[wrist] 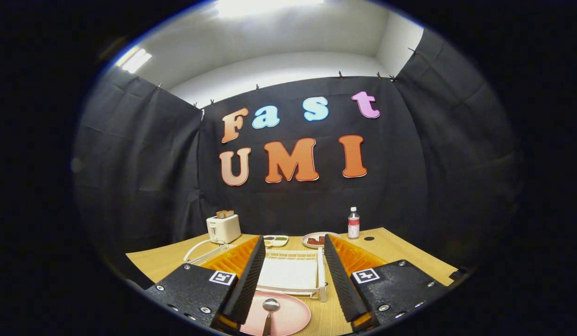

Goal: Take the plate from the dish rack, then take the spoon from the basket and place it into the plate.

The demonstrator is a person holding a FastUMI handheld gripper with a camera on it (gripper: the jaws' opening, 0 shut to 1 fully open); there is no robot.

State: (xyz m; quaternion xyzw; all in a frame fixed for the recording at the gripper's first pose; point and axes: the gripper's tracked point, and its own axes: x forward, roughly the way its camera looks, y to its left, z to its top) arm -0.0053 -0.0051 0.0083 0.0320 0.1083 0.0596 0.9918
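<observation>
Metal spoon [270, 308] lies in the round pink plate [293, 317], at 6 o'clock between the spread, empty gripper [292, 245] fingers; white wire dish rack [293, 273] is just beyond.

Nothing legible: label on the bottle [353, 224] too small (toaster [223, 228] mark too); hand-held gripper [293, 239] fingers apart.

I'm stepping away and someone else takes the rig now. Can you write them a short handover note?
Tongs: open, holding nothing, raised above the table.
Pink plate: flat on the table, below and between the fingers, just in front of the white dish rack.
Spoon: lying in the plate, bowl toward the rack.
Done: plate is out of the rack, spoon is in it.
Left: nothing that I can see; the task looks complete. Just draw the tongs back.
</observation>
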